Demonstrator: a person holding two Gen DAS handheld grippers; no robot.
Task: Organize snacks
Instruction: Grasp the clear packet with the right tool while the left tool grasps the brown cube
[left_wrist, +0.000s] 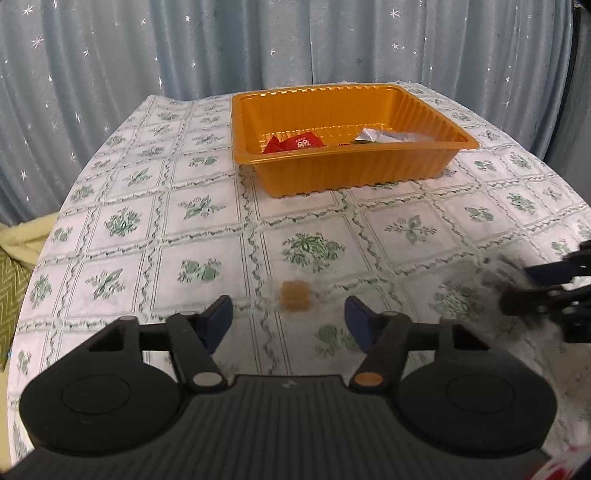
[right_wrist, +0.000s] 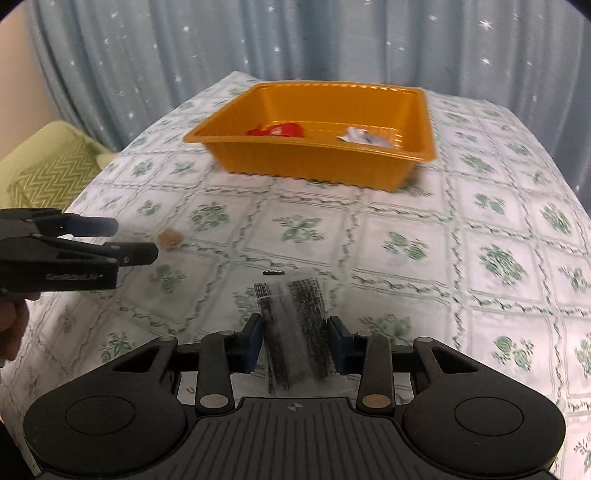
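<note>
The orange tray (left_wrist: 354, 162) stands at the far middle of the tablecloth (left_wrist: 184, 236) and serves as the collection point: 2 wrapped items lie in it, a red packet (left_wrist: 295, 143) and a white wrapper (left_wrist: 373, 136).

The left gripper (left_wrist: 288, 319) points down at a small tan candy (left_wrist: 294, 296) on the cloth. Its jaws stand partly apart with the candy just ahead of the gap and nothing between the pads (no contact is visible), a line-up for a pick.

The right gripper (right_wrist: 295, 334) has its jaws narrow, pads against both sides of a clear printed sachet (right_wrist: 291, 325). The sachet sits upright between the fingers, its lower end running back toward the gripper body, apparently gripped for carrying to the tray.
</note>
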